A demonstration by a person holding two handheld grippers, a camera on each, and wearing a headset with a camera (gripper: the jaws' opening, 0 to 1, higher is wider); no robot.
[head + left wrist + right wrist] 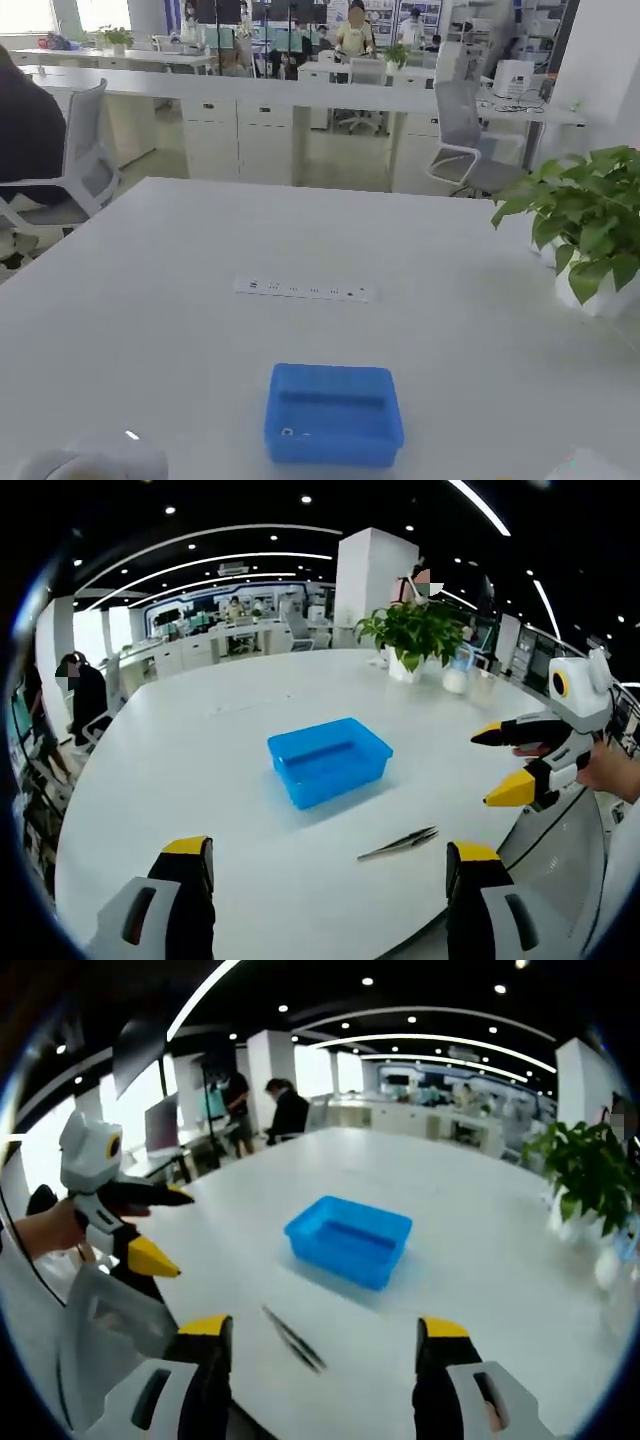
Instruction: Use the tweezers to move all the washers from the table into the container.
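Left gripper [328, 848] and right gripper [320, 1325], jaws apart, face tweezers [398, 843] by the table [250, 700] edge; grasping them likely comes next

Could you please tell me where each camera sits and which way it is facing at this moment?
Head view: on the headset, looking forward and down across the white table at the blue container.
Left gripper view: on the left gripper, looking along its open jaws at the container; the right gripper and a hand show at the right.
Right gripper view: on the right gripper, likewise; the left gripper shows at the left.
Both gripper views share the tweezers.
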